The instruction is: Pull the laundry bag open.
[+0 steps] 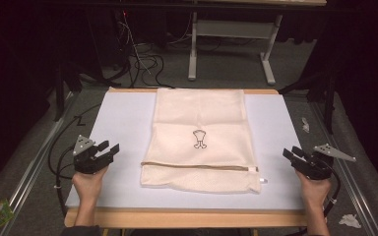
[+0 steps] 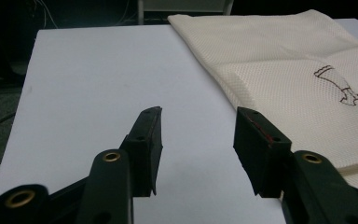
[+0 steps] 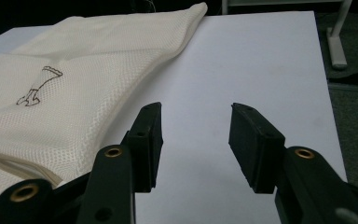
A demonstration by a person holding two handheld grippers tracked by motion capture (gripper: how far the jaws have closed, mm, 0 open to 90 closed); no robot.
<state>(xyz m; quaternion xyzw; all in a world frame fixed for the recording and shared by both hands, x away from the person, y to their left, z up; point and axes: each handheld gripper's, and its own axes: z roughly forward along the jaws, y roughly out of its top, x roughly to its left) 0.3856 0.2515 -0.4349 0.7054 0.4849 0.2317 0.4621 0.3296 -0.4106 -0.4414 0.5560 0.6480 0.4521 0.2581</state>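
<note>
While both the left gripper (image 1: 107, 150) and the right gripper (image 1: 293, 154) rest with jaws spread and empty, each should approach a near corner of the mesh laundry bag (image 1: 199, 140) slowly and pinch its edge only.

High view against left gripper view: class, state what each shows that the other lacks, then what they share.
High view alone: both hands with the left gripper and right gripper, the bag's zipper, the table's wooden edge, floor cables. Left gripper view alone: a close look along its own open jaws, a red mark on one. Shared: the cream mesh bag with its small printed figure on the white board.
</note>
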